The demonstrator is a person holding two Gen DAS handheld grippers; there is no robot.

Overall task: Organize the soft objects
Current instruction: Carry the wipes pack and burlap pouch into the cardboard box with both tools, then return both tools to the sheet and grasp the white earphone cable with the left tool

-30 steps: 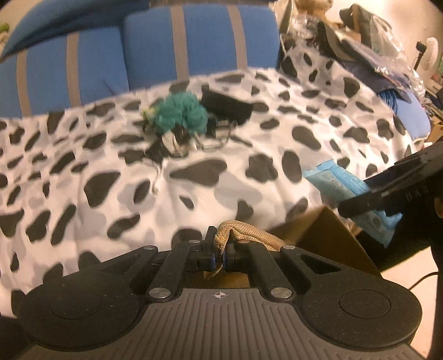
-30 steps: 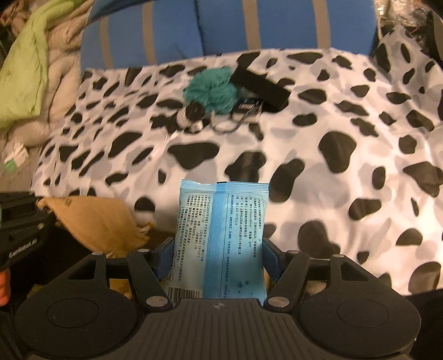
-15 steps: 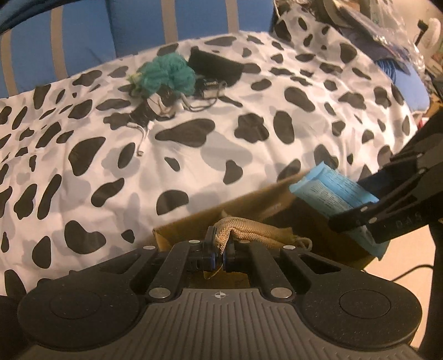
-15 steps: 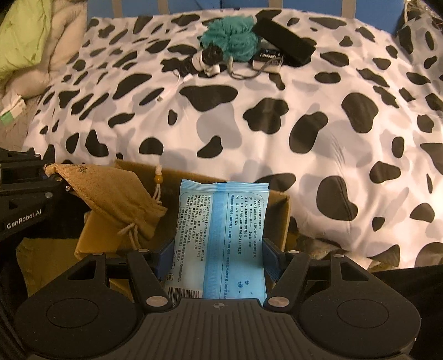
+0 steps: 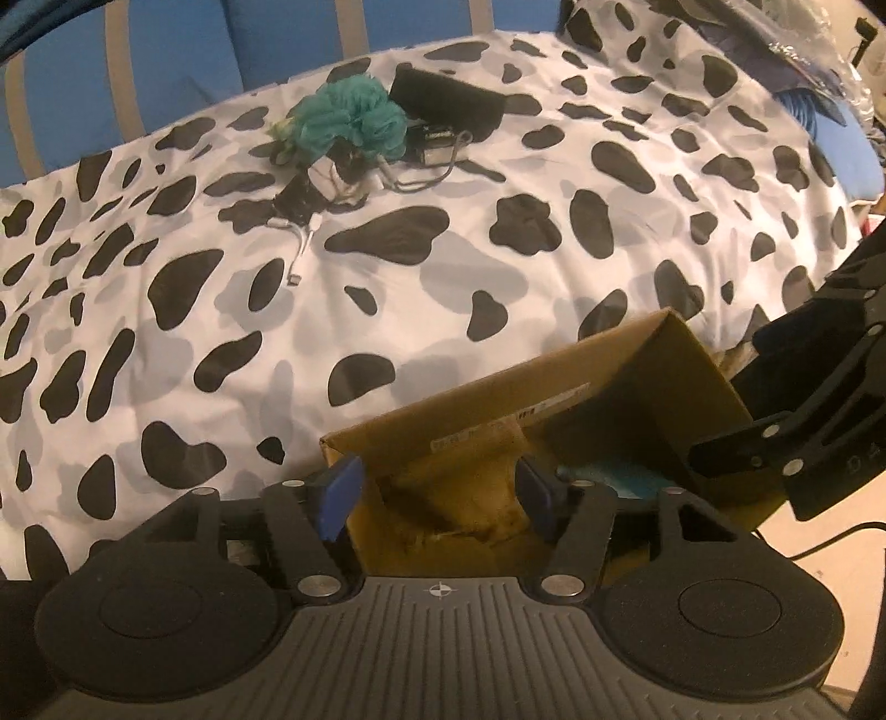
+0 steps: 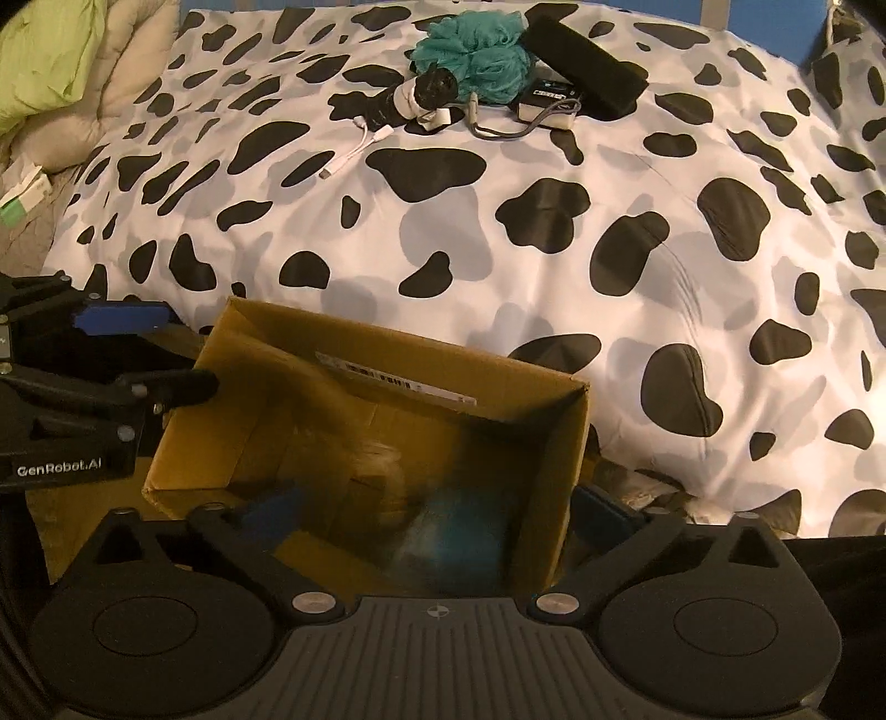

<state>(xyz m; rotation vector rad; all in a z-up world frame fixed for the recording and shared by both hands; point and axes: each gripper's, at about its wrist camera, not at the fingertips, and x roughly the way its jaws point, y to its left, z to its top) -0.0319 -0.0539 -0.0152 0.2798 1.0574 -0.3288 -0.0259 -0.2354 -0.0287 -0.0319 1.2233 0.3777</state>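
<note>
left wrist: left gripper (image 5: 440, 493) spread wide and empty over the cardboard box (image 5: 686, 382); tan pouch (image 5: 476, 498) and blue packet (image 5: 603, 476) lie inside.
right wrist: right gripper (image 6: 437, 515) wide, empty; the packet (image 6: 443, 543) is blurred in the box (image 6: 559, 476).

You are holding both grippers over the open brown cardboard box (image 6: 387, 399), which is sitting against the near edge of the black-and-white cow-print duvet (image 6: 554, 232). Inside it, something blurred, perhaps the blue wipes packet (image 6: 443, 543), is lying. Far back on the duvet, the teal mesh bath sponge (image 6: 476, 50) is sitting left of the long black case (image 6: 587, 69).
</note>
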